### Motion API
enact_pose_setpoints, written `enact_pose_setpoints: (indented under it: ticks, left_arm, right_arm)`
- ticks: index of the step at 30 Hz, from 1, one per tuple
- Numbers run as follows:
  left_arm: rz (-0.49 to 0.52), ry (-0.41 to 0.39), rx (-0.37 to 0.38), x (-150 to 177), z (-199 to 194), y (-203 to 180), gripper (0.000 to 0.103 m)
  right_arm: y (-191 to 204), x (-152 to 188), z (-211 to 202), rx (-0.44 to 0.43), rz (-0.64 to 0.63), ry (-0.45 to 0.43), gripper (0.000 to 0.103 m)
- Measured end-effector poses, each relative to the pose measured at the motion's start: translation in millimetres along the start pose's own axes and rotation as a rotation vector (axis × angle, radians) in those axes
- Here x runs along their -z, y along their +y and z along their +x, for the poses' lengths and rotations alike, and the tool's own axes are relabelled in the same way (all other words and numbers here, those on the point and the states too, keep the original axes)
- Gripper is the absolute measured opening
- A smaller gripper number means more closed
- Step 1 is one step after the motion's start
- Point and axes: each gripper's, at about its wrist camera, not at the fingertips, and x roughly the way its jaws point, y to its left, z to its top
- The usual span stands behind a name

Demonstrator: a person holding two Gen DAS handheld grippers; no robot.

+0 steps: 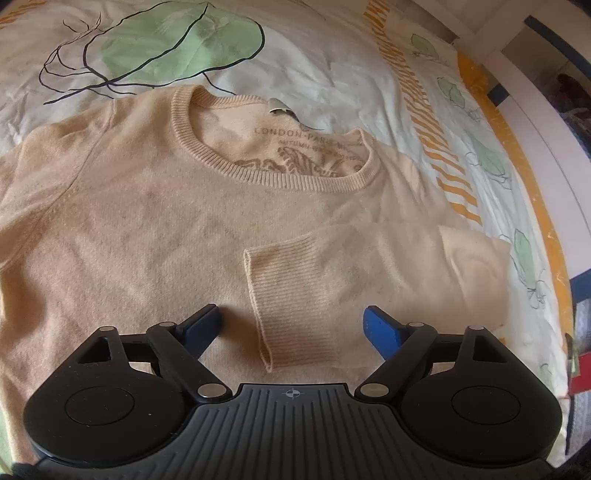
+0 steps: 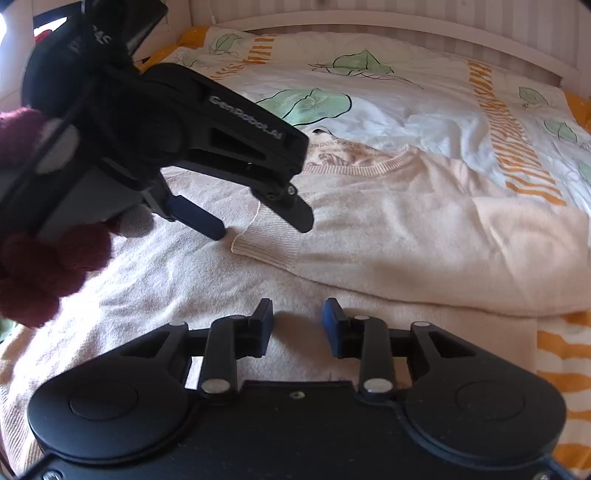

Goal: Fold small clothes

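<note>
A beige knit sweater (image 1: 147, 221) (image 2: 406, 240) with a ribbed round neck lies flat on the bed. One sleeve is folded across its chest, and the ribbed cuff (image 1: 266, 306) (image 2: 266, 243) ends near the middle. My left gripper (image 1: 293, 317) (image 2: 262, 227) hangs just over that cuff, open, with one finger on each side of it and neither pad pressing on it. My right gripper (image 2: 298, 308) is open above the sweater's lower body, nothing between its fingers. A hand in dark red knit (image 2: 37, 266) holds the left gripper.
The sweater rests on a white bedspread (image 1: 332, 55) (image 2: 406, 99) printed with green leaves and orange stripes. A white slatted headboard (image 2: 369, 18) runs along the far side. The bed's edge and white frame (image 1: 535, 122) lie at the right of the left wrist view.
</note>
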Motion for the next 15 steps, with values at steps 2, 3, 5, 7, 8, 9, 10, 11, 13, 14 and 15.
enact_pose_setpoints:
  ticks: [2, 3, 5, 7, 8, 9, 10, 11, 13, 14, 15]
  left_arm:
    - [0.003, -0.028, 0.004, -1.0, 0.5, -5.7, 0.032]
    - [0.009, -0.032, 0.002, -1.7, 0.8, -9.0, 0.017]
    - [0.036, -0.070, 0.004, -3.3, -4.3, -17.1, 0.003]
    - [0.075, -0.143, -0.010, -7.2, -21.3, -25.5, 0.003]
    - [0.098, -0.183, -0.019, -11.2, -32.9, -29.5, 0.003]
    - [0.114, -0.217, -0.022, -15.0, -44.2, -31.1, 0.003]
    - [0.126, -0.252, -0.023, -21.3, -57.2, -32.4, 0.003]
    - [0.131, -0.279, -0.025, -26.6, -67.8, -31.0, 0.003]
    - [0.138, -0.330, -0.046, -38.0, -88.4, -24.3, 0.003]
    - [0.139, -0.344, -0.064, -43.5, -96.2, -19.7, 0.003]
    - [0.135, -0.351, -0.077, -47.3, -101.8, -13.4, 0.003]
  right_arm:
    - [-2.7, 1.5, -1.7, -0.006, 0.021, 0.000, 0.043]
    - [-3.4, 2.6, -2.7, -0.009, 0.030, 0.000, 0.043]
    - [-5.7, 3.2, -3.1, -0.009, 0.044, 0.001, 0.043]
    - [-7.3, 3.9, -5.9, -0.007, 0.059, 0.000, 0.043]
    - [-8.9, 3.6, -7.2, -0.006, 0.066, -0.002, 0.043]
    - [-11.0, 2.9, -8.9, -0.005, 0.075, -0.005, 0.043]
    - [-12.8, 2.8, -11.3, -0.005, 0.084, -0.008, 0.043]
    - [-15.1, 2.8, -14.5, -0.006, 0.094, -0.013, 0.043]
    - [-20.2, 0.2, -19.9, 0.000, 0.103, -0.025, 0.043]
    - [-22.6, -1.1, -22.9, 0.006, 0.105, -0.032, 0.043]
    - [-26.0, -2.4, -27.4, 0.012, 0.108, -0.042, 0.043]
